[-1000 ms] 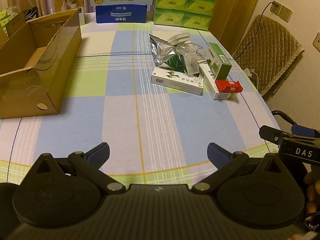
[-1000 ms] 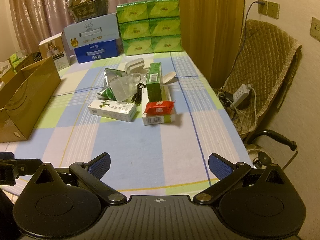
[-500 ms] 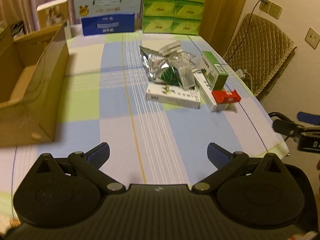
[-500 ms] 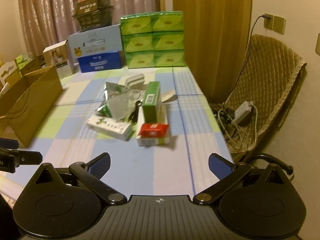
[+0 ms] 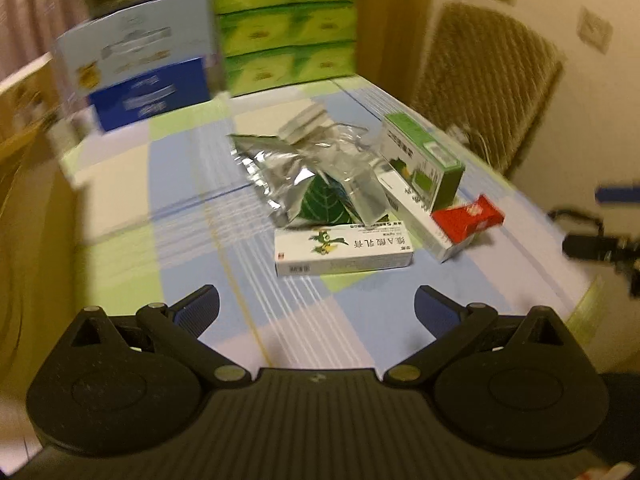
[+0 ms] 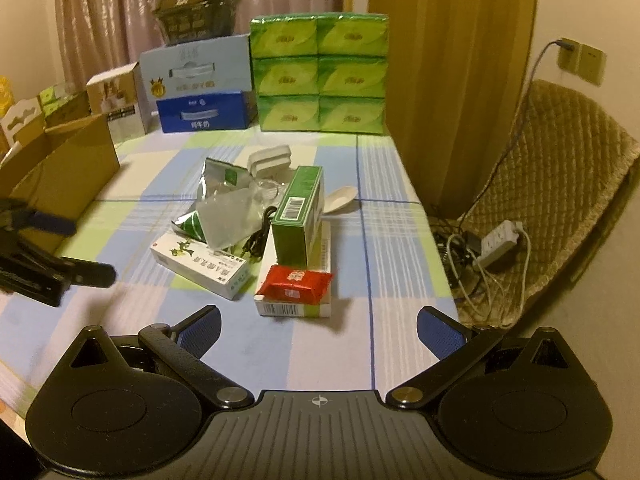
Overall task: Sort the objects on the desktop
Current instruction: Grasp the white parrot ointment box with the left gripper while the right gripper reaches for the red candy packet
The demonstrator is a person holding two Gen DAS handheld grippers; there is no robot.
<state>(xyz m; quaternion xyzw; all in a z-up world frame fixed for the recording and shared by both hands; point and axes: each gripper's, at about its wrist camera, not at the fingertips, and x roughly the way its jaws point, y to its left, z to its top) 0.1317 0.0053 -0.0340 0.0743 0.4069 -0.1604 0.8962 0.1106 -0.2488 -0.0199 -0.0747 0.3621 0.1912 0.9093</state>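
Both tools have closed in on my bench clutter — left tool (image 5: pixel 316 300) and right tool (image 6: pixel 318 322) spread, empty, near the white ointment box (image 5: pixel 343 255).

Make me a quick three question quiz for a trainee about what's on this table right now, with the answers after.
1. True or false: the red packet lies on top of a long white box.
2. What stands on that same white box behind the red packet: A) a cup, B) a green box, C) a bottle?
3. Fill in: both the left gripper and the right gripper are ____ and hold nothing.

Key: 1 true; 2 B, the green box; 3 open.
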